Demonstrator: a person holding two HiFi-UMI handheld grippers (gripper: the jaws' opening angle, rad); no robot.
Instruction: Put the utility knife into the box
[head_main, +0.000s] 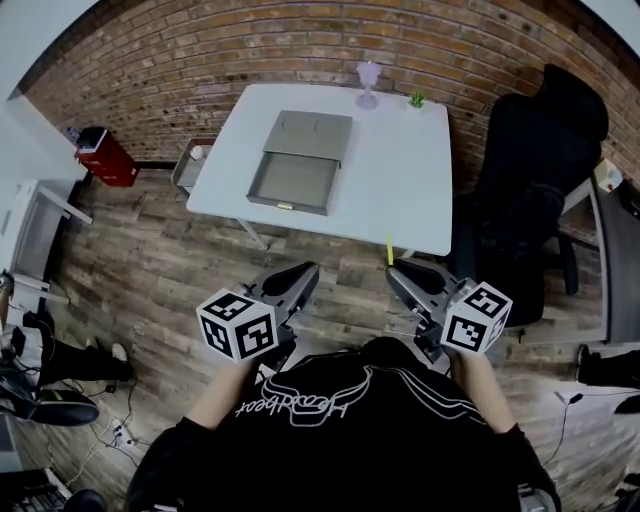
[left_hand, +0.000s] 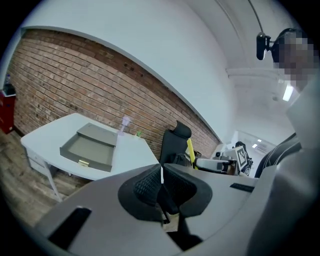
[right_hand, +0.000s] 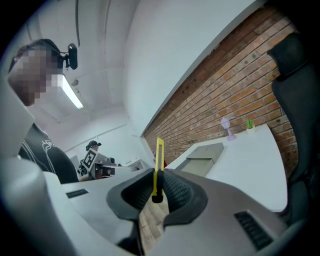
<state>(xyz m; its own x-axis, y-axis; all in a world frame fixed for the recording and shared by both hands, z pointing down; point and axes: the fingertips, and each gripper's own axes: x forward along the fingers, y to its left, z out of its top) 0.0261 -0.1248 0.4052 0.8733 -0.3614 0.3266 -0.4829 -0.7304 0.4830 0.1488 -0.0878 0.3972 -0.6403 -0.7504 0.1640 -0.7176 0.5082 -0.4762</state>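
The right gripper (right_hand: 158, 186) has its jaws pinched on the yellow utility knife (right_hand: 159, 162) — its tip pointing up, held in the air before the worktop's (head_main: 400, 180) near edge. The left gripper (left_hand: 161, 182) is closed, empty. The open grey box (head_main: 290, 180) lies farther off, left of centre on the worktop.

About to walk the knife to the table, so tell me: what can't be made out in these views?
- Utility knife: seen edge-on, flanks covered by the right claw's pads, right gripper view; blade state unclear.
- Box: inside too small for detail, head view.
- Green item, table's far edge: too small, head view.
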